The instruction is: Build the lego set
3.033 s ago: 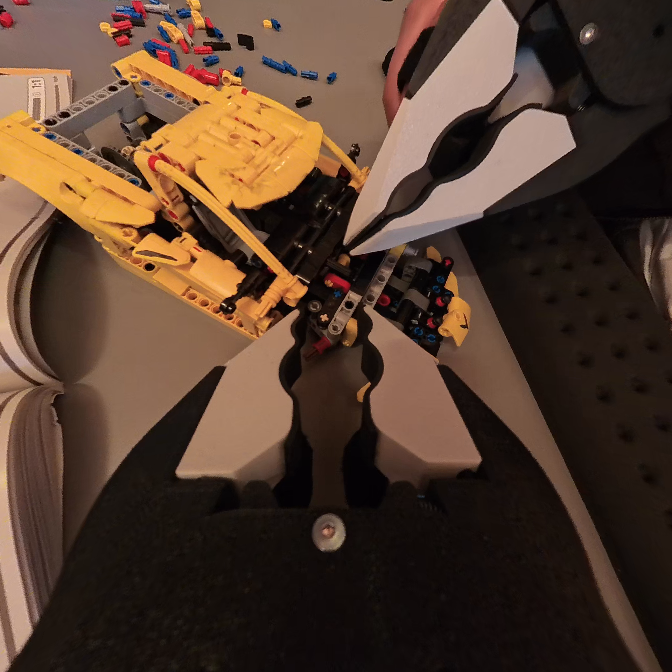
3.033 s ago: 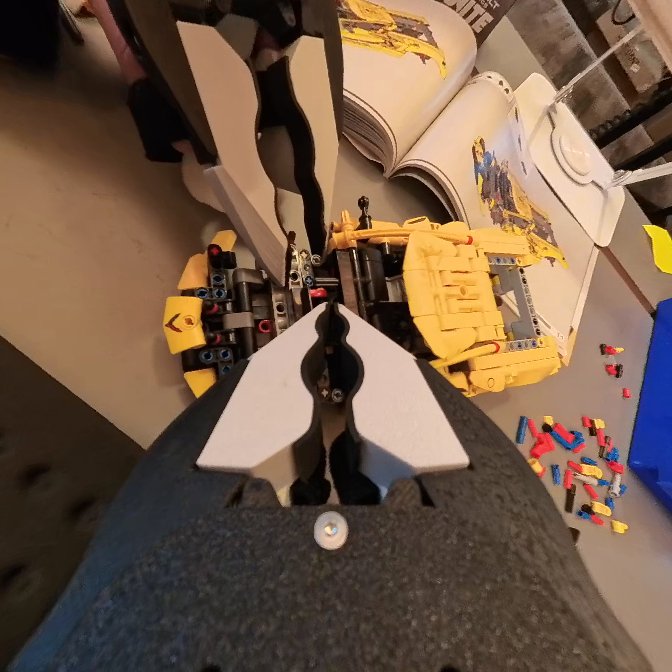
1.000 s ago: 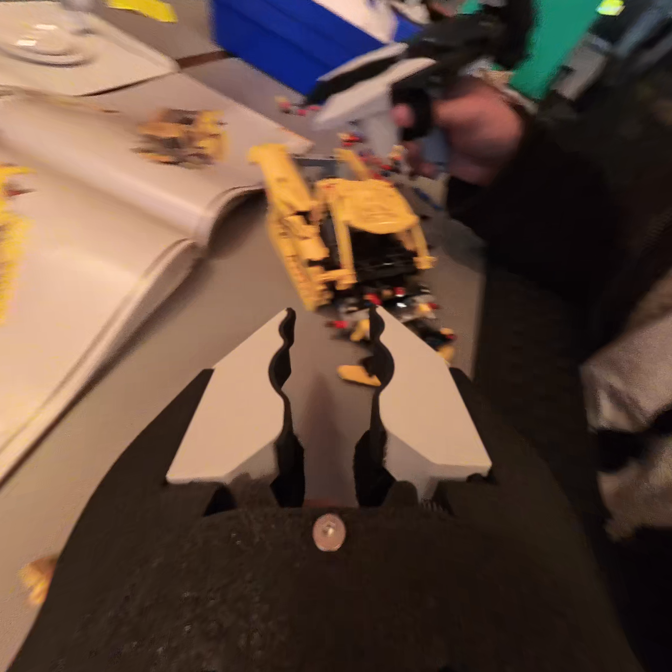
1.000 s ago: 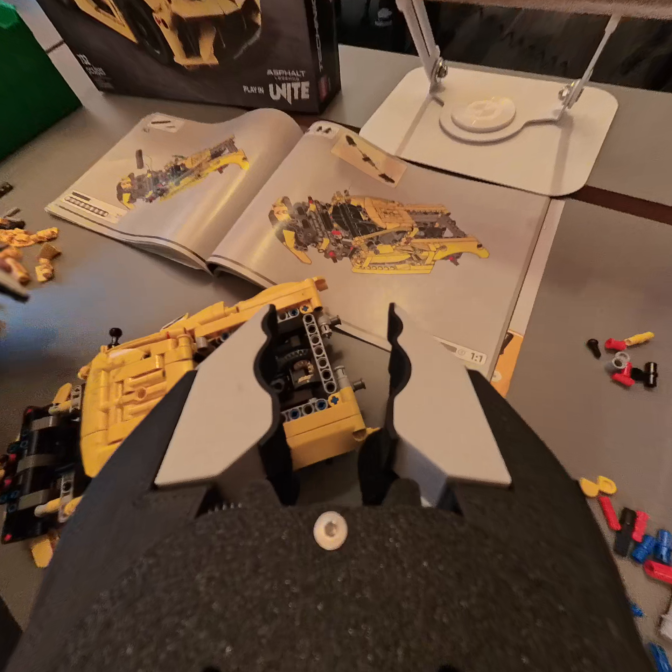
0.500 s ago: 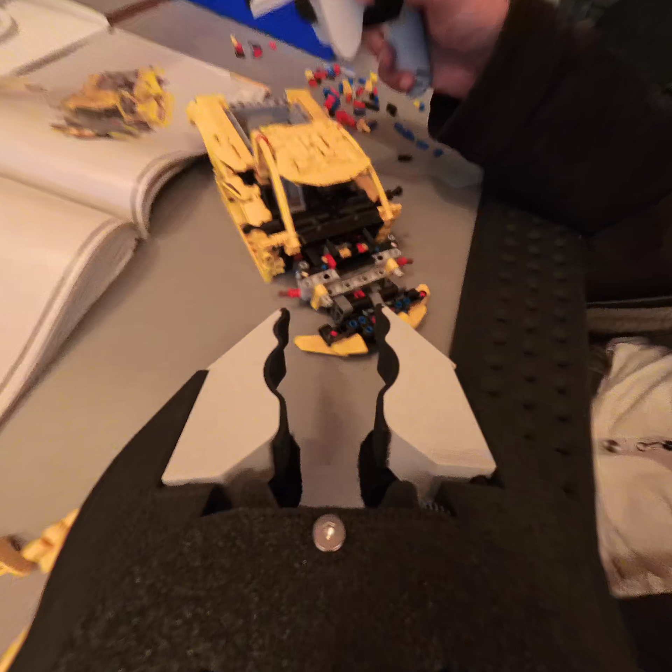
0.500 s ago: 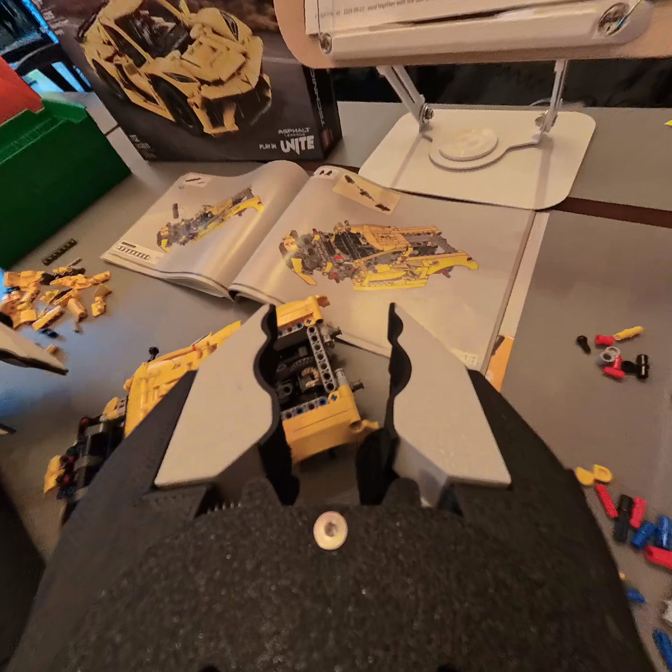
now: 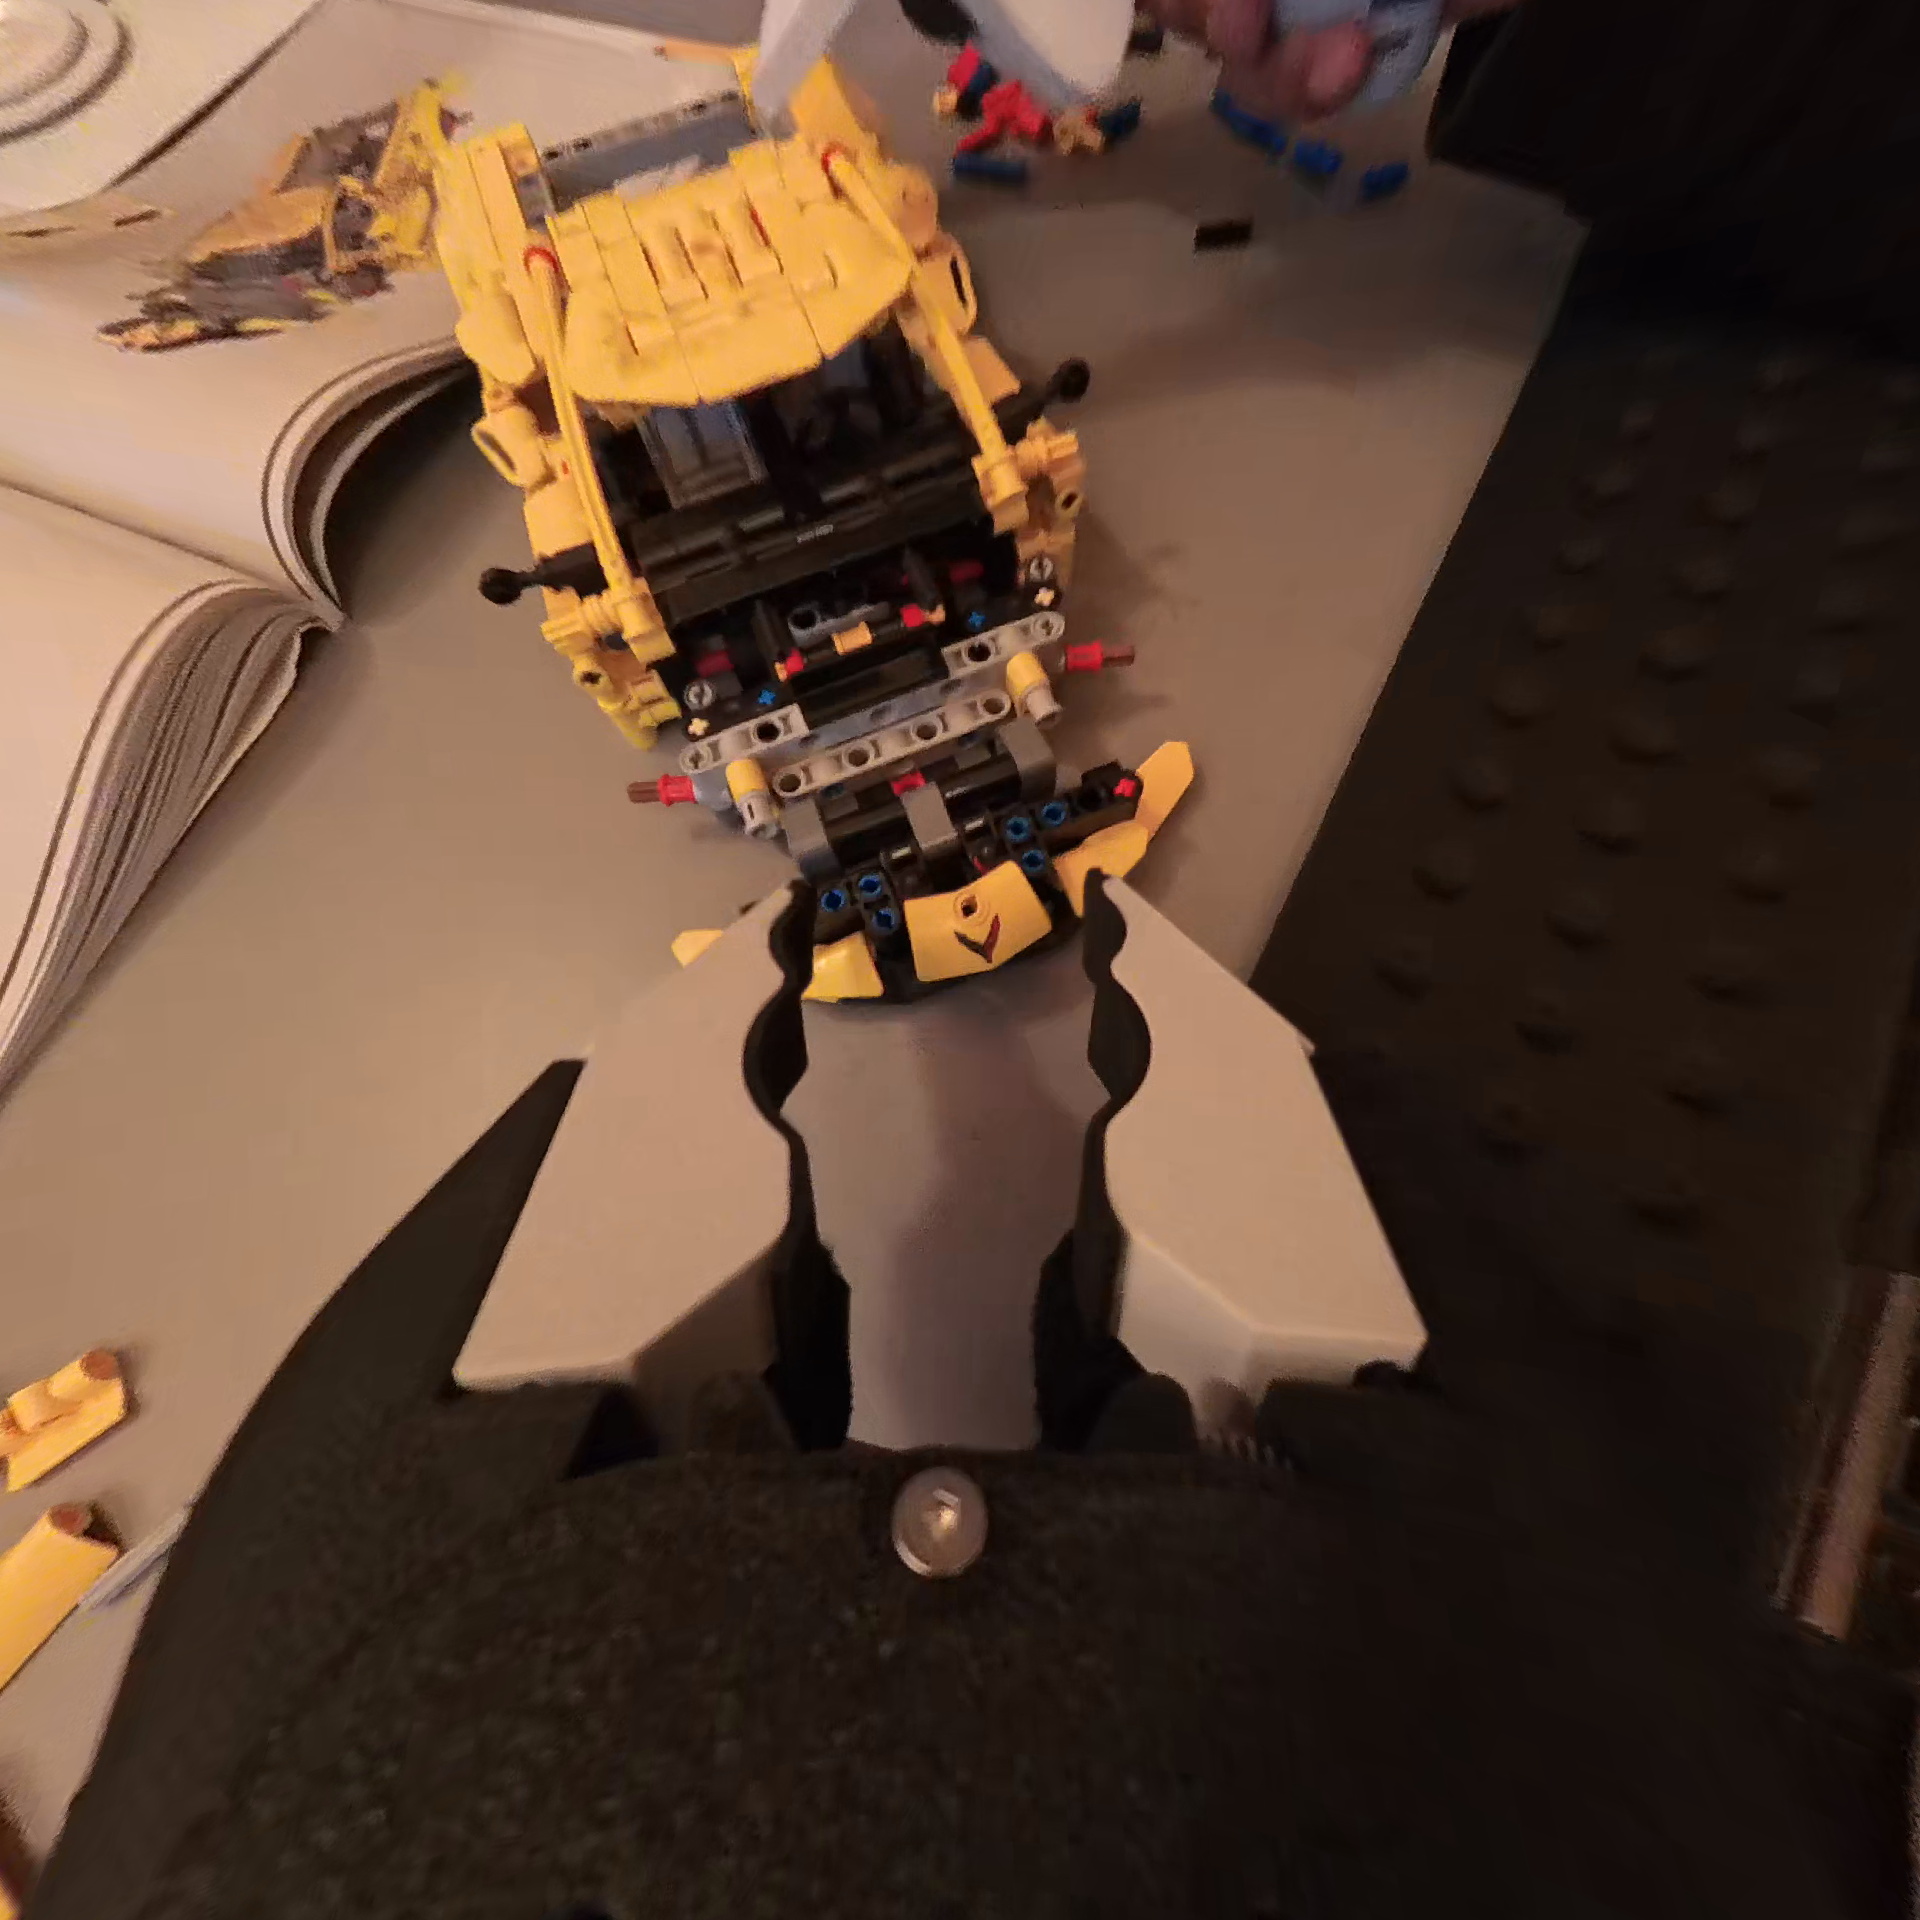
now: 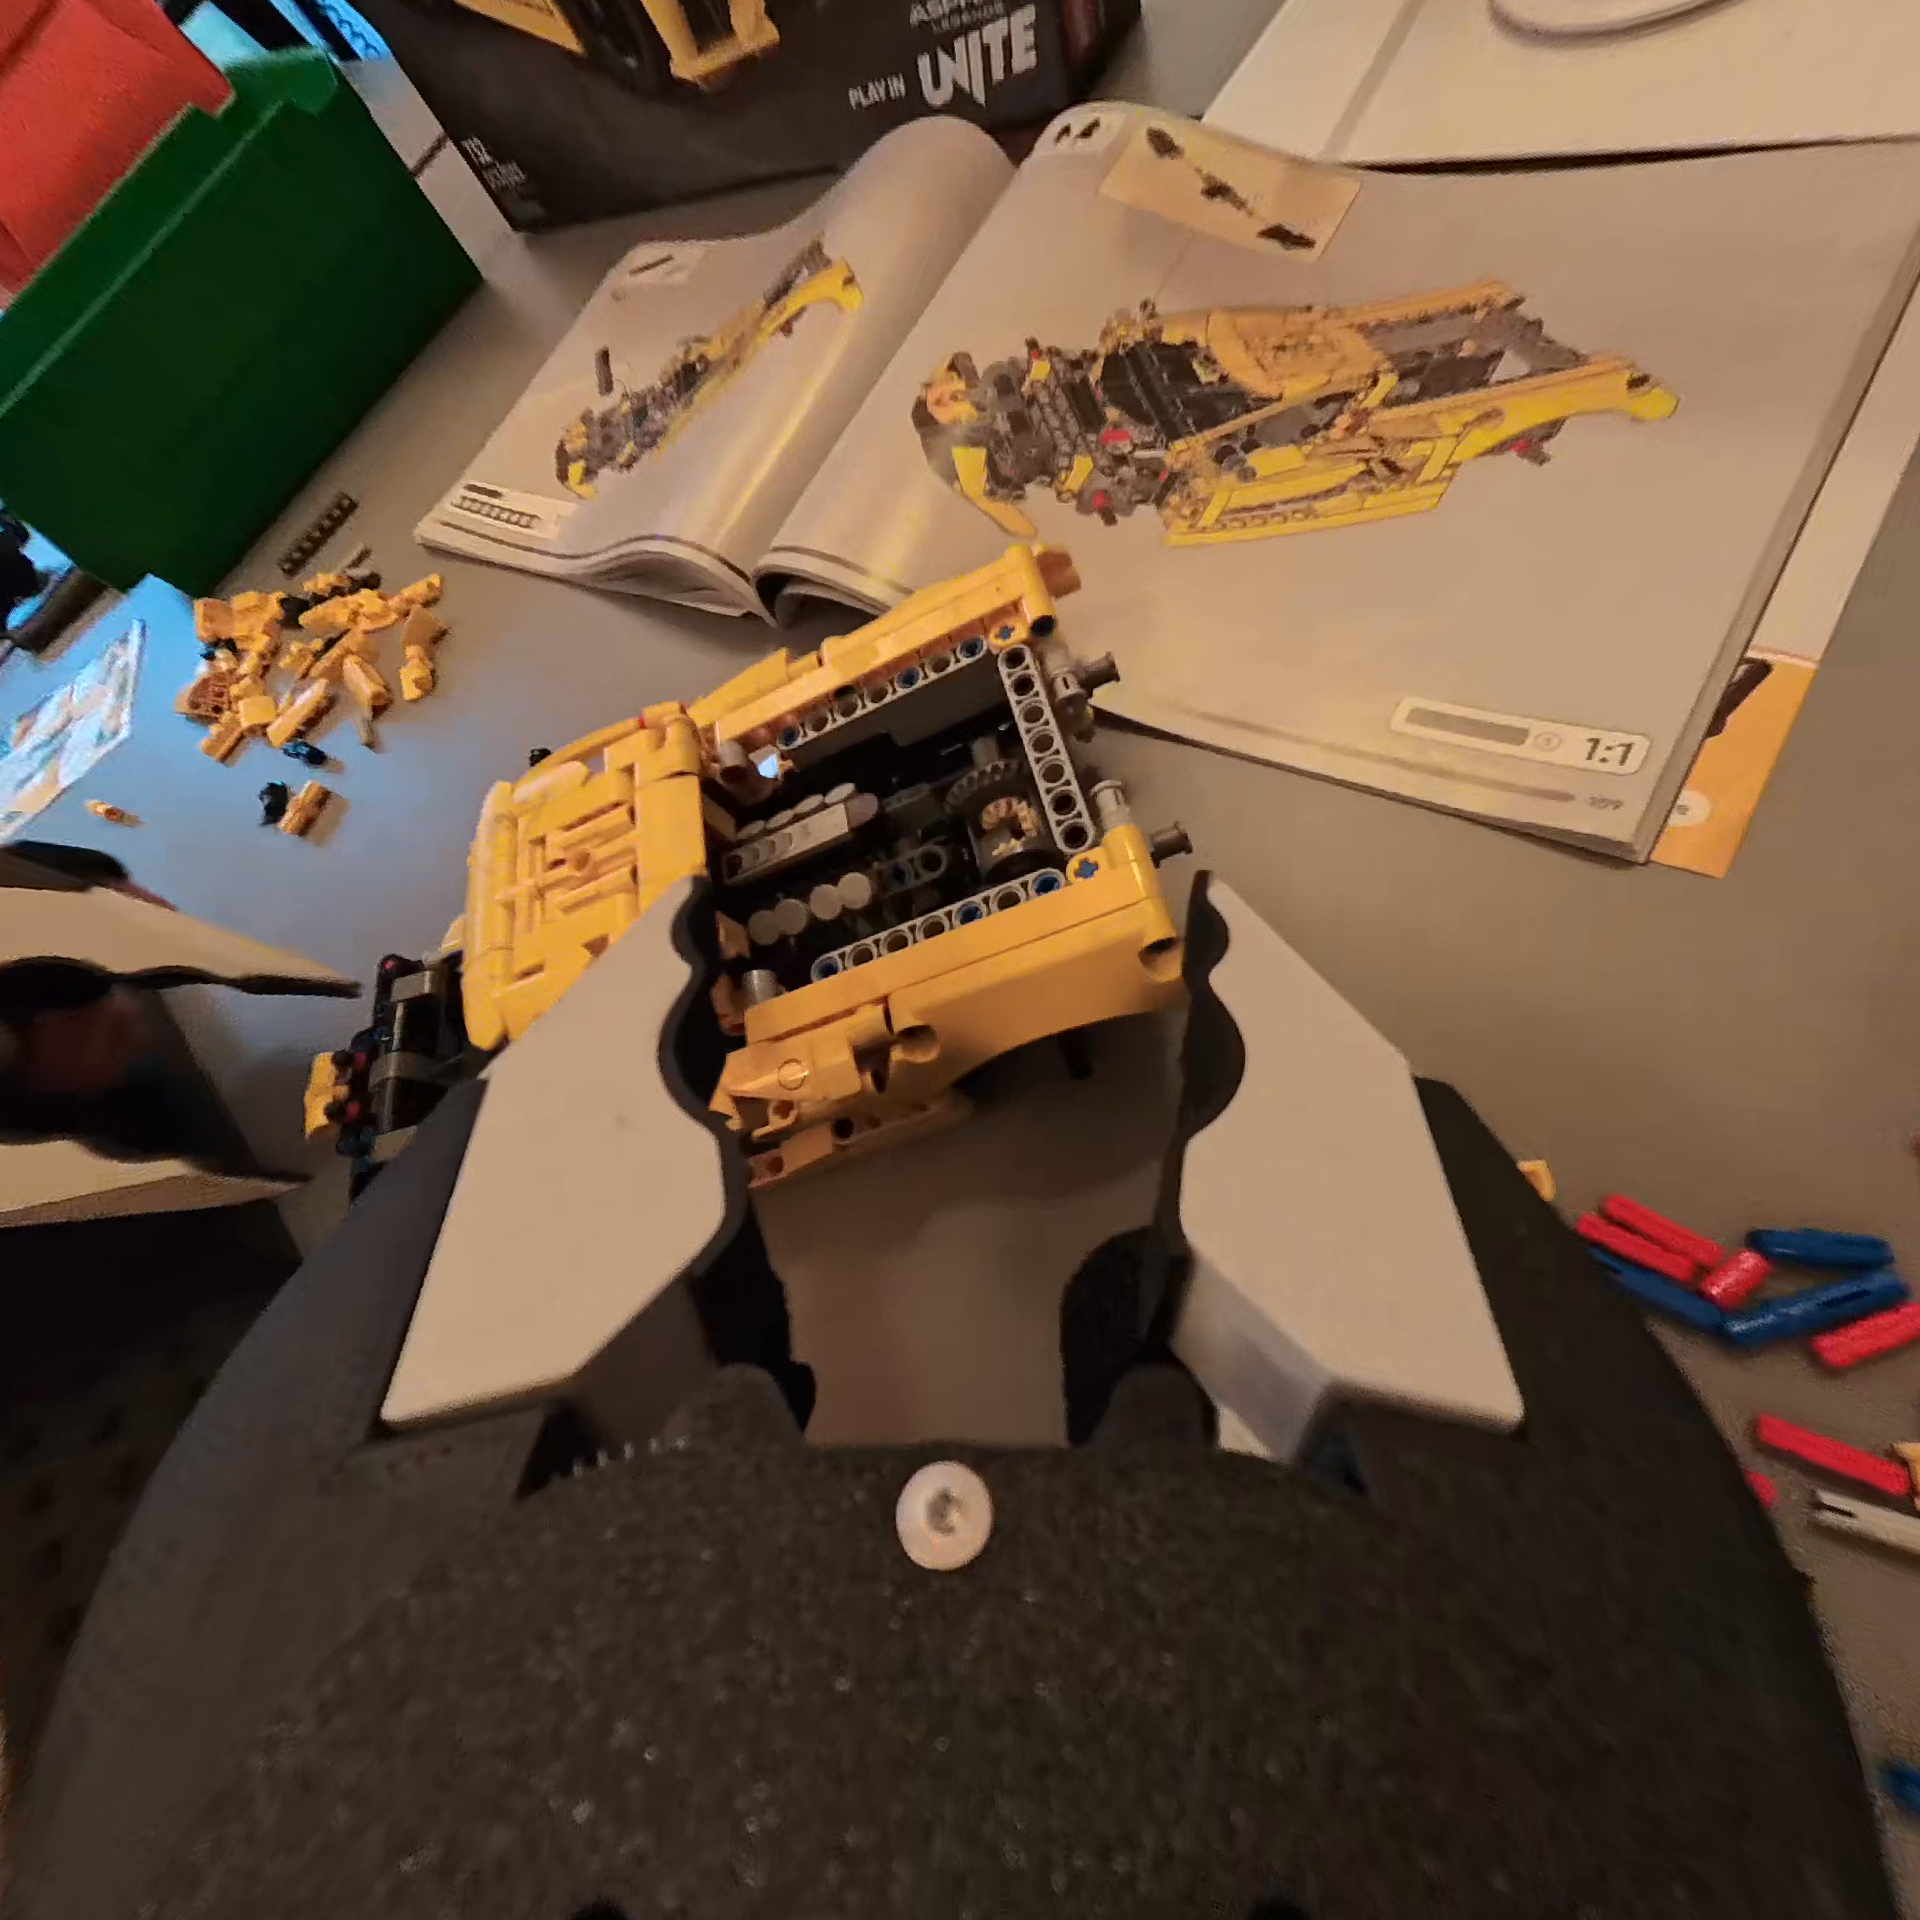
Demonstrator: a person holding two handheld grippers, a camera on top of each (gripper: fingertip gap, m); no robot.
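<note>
A half-built yellow and black lego car (image 7: 769, 436) lies on the grey table. In the left wrist view its nose points at me. My left gripper (image 7: 945, 904) is open, its tips on either side of the yellow nose piece (image 7: 977, 925). In the right wrist view the car (image 8: 831, 831) shows its open rear frame. My right gripper (image 8: 940, 904) is open wide, with the car's rear corner between its fingers. I cannot tell whether either gripper touches the car. The left gripper also shows at the left edge of the right wrist view (image 8: 156, 977).
An open instruction booklet (image 8: 1247, 416) lies behind the car, with the set's box (image 8: 727, 83) and a green bin (image 8: 208, 343) beyond. Loose yellow pieces (image 8: 312, 665) lie left, red and blue pins (image 8: 1766, 1288) right. A dark studded mat (image 7: 1662, 831) borders the table.
Three seconds ago both grippers were at the car's middle, the right shut. They drew away and opened. In the last half second both have closed in on opposite ends of the car.
</note>
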